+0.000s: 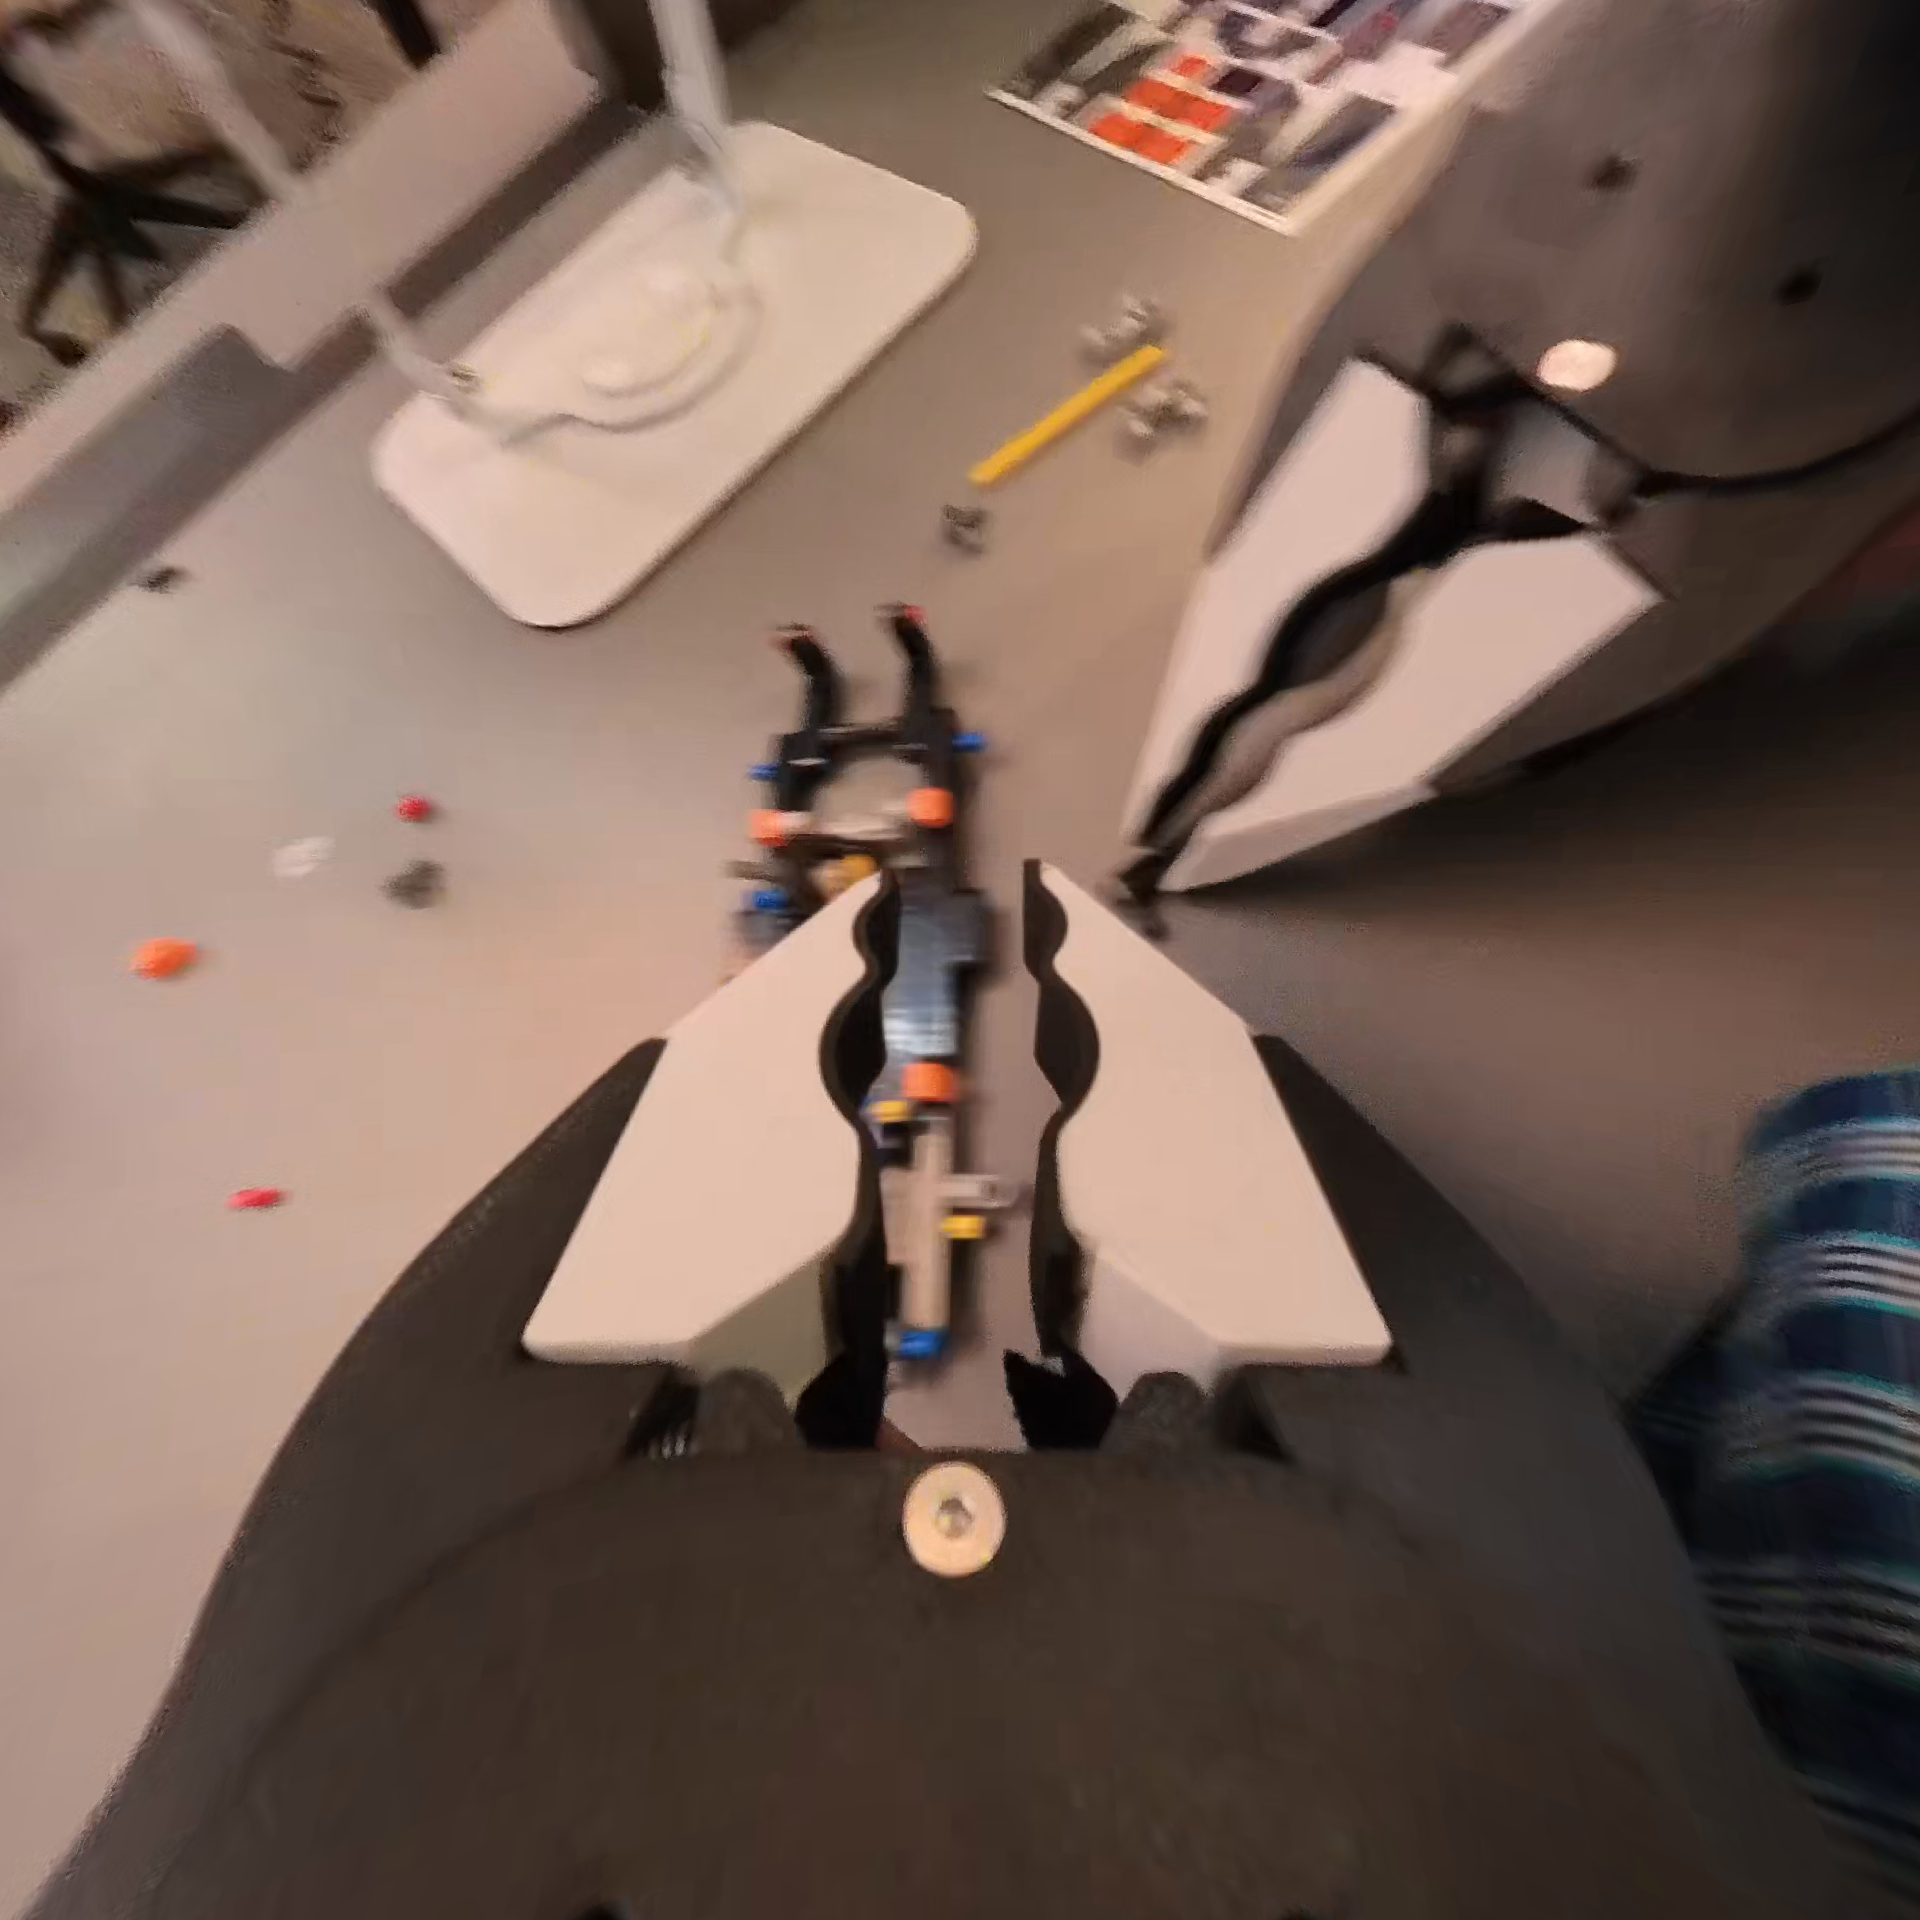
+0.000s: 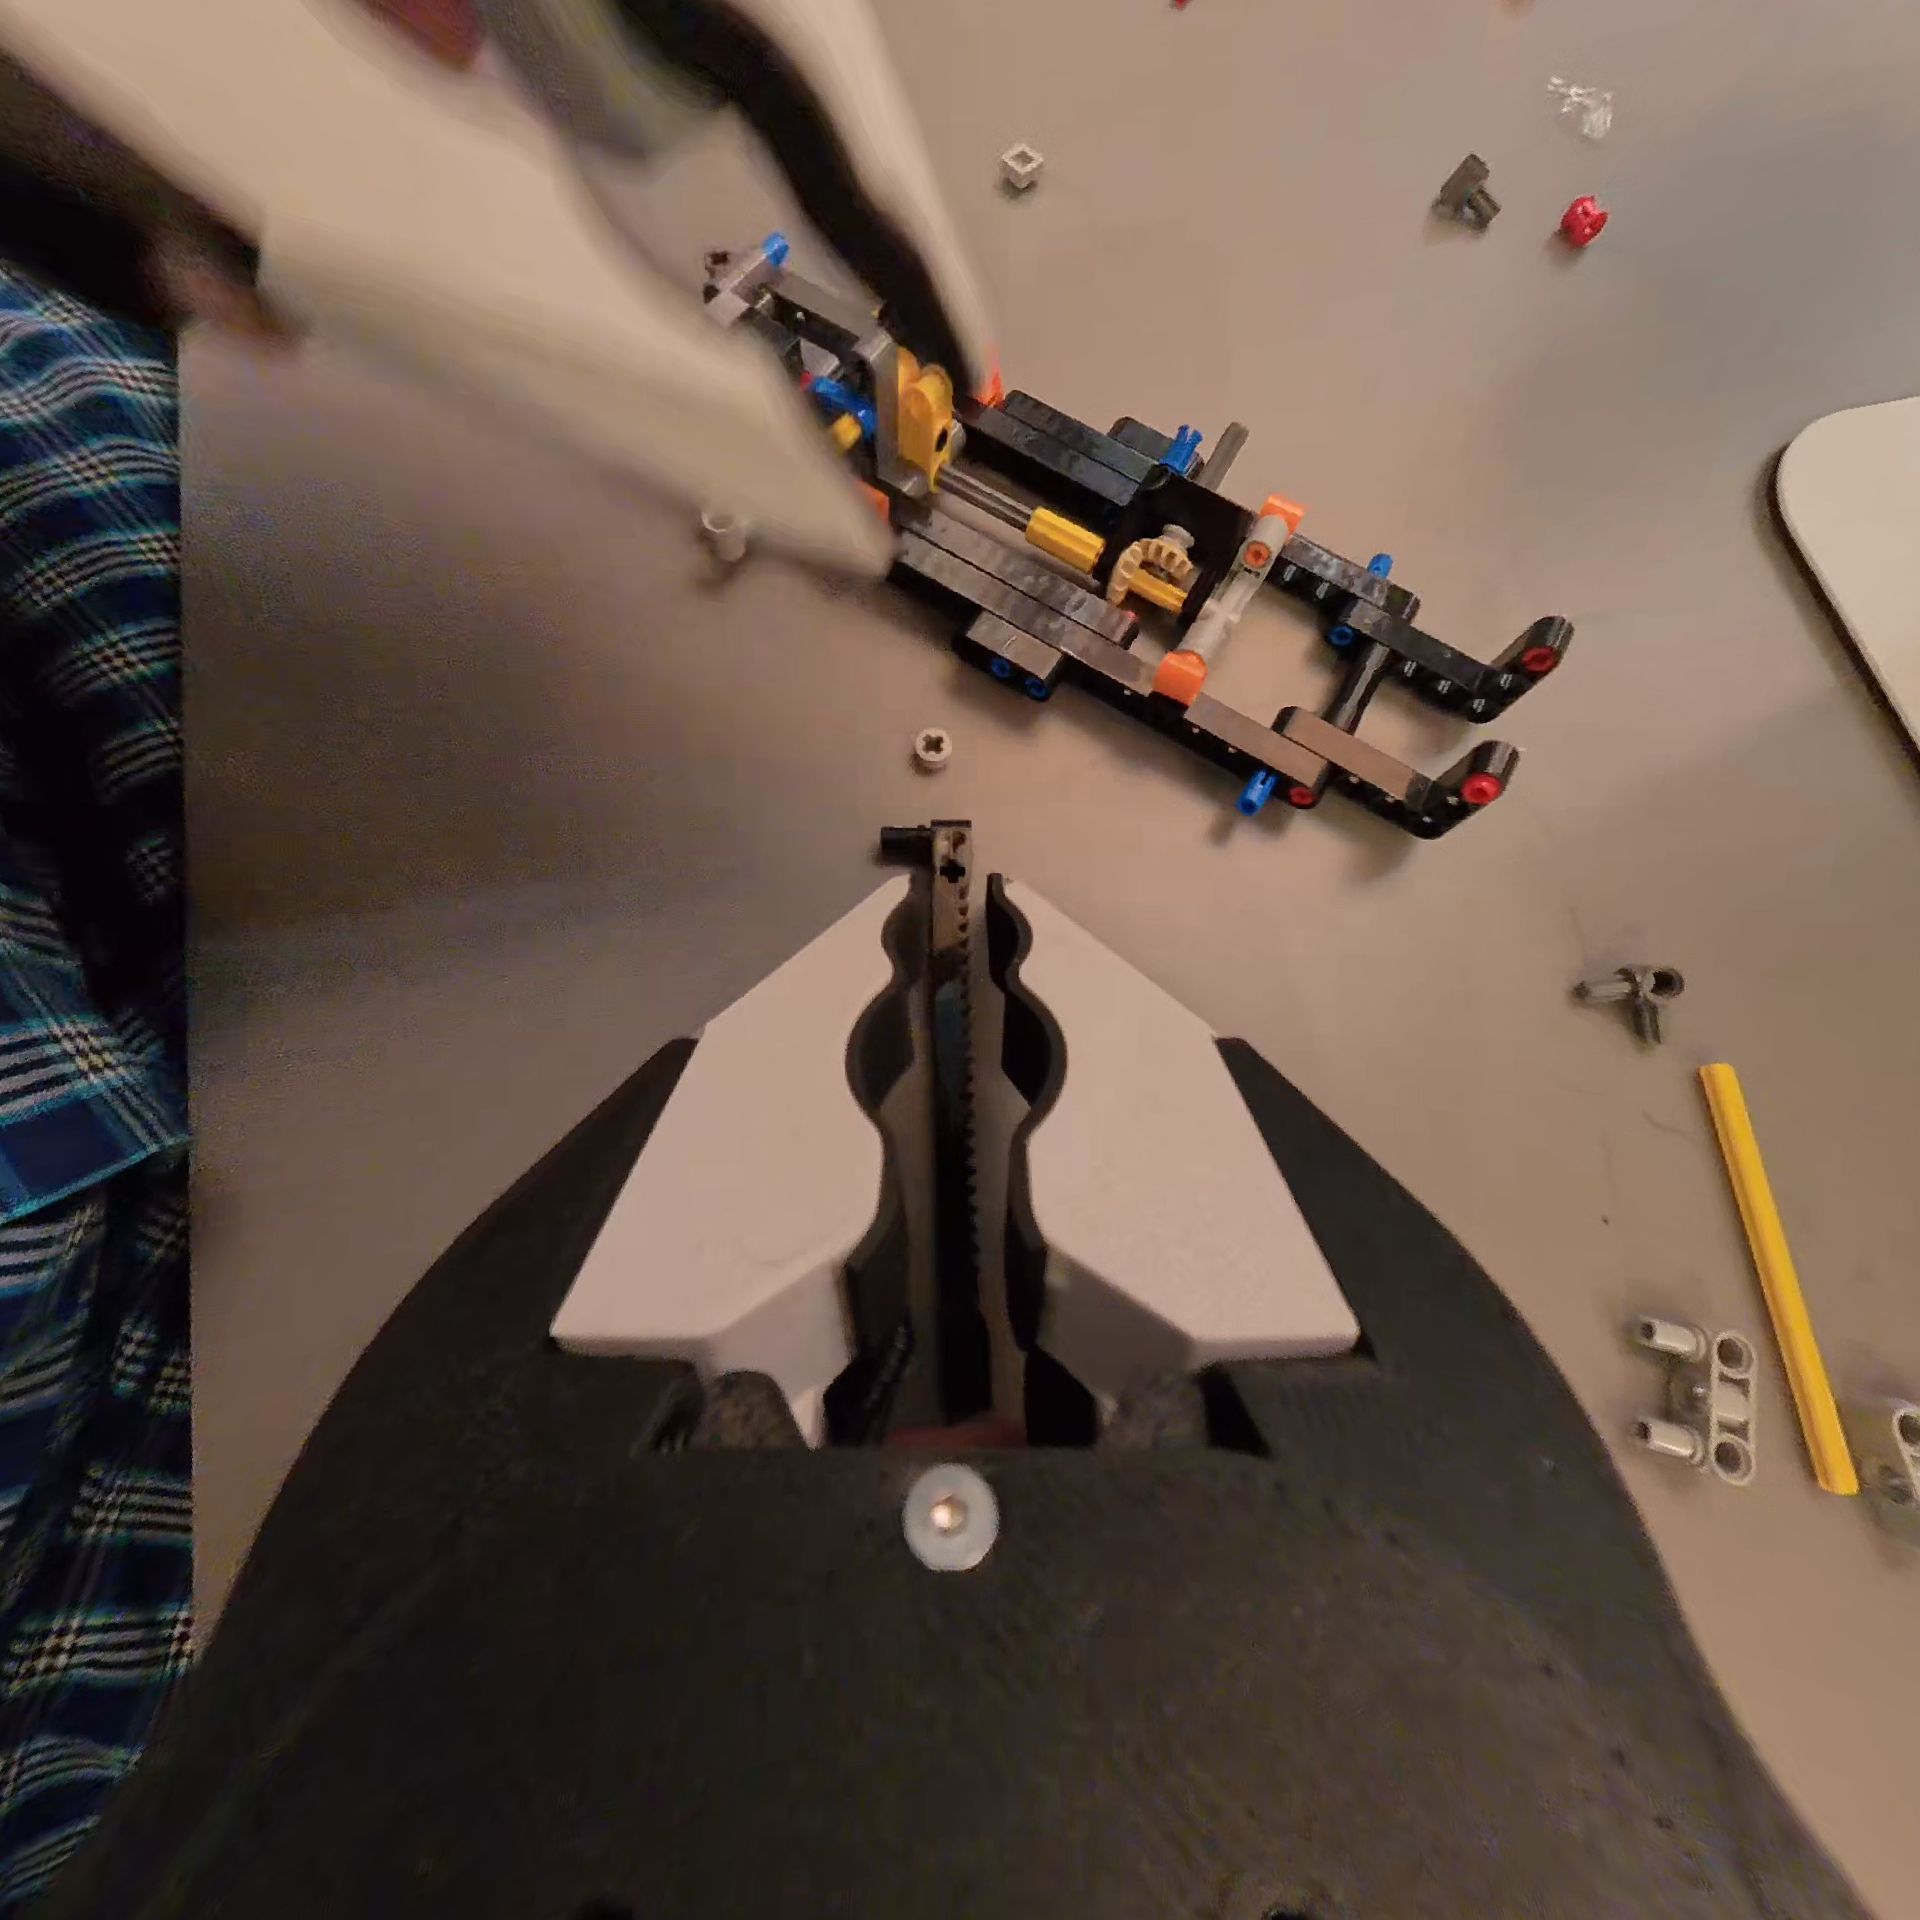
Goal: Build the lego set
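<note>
The partly built lego chassis [image 2: 1091, 582], black and grey with blue, orange and yellow parts, lies flat on the grey table. In the left wrist view the chassis [image 1: 914, 977] runs lengthwise between the fingers of my left gripper [image 1: 958, 883]. The jaws are open and straddle its near end, with a gap on the right side. The view is blurred. My right gripper [image 2: 951, 883] is shut on a thin black toothed lego beam [image 2: 951, 1039], held just short of the chassis. The left gripper [image 2: 930, 457] shows blurred over the chassis's rear end.
A yellow axle [image 2: 1777, 1278] and grey connectors [image 2: 1694, 1392] lie at the right. Small red [image 2: 1582, 220], grey and orange [image 1: 161, 958] parts are scattered on the table. A white stand base [image 1: 675, 384] and a booklet [image 1: 1247, 94] sit at the back. A plaid sleeve [image 2: 83, 935] is at the left. The gap from one gripper's tips to the other's is roughly 7 cm.
</note>
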Action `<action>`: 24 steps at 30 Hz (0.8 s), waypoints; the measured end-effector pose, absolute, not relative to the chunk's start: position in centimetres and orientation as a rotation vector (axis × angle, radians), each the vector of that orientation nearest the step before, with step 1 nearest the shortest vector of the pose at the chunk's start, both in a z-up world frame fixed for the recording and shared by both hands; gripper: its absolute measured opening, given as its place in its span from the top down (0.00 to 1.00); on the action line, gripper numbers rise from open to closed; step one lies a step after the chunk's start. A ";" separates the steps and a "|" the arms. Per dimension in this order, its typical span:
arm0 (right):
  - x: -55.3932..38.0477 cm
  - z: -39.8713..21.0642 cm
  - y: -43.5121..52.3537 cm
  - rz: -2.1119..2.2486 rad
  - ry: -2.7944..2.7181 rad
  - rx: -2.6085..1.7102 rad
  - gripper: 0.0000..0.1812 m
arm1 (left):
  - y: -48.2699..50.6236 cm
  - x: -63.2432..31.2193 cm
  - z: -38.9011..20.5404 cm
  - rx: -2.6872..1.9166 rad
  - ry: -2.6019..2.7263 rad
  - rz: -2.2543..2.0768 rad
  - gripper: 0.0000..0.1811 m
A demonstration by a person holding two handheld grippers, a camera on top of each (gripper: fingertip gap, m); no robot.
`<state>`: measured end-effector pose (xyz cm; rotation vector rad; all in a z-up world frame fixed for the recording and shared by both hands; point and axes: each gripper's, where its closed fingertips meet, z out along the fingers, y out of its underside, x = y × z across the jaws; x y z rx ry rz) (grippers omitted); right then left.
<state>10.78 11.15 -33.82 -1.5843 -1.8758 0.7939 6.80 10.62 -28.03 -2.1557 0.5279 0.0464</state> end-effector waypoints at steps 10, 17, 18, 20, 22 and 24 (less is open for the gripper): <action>10.9 -33.4 11.1 0.853 -1.853 -1.581 0.97 | 21.9 -14.9 -24.8 -2.066 0.352 0.222 0.77; 10.9 -33.7 11.0 0.878 -1.866 -1.616 0.98 | 31.8 -21.2 -27.5 -2.071 0.337 -0.066 0.80; 10.9 -33.8 11.1 0.877 -1.867 -1.622 0.98 | 32.8 -21.8 -28.4 -2.103 0.348 -0.062 0.80; 10.9 -33.8 11.1 0.878 -1.868 -1.631 0.97 | 34.5 -22.2 -30.3 -2.159 0.389 -0.088 0.80; 10.9 -33.9 11.1 0.880 -1.868 -1.637 0.98 | 35.9 -22.3 -31.4 -2.182 0.399 -0.142 0.80; 10.9 -33.9 11.1 0.883 -1.870 -1.642 0.98 | 37.2 -22.4 -32.5 -2.207 0.426 -0.152 0.78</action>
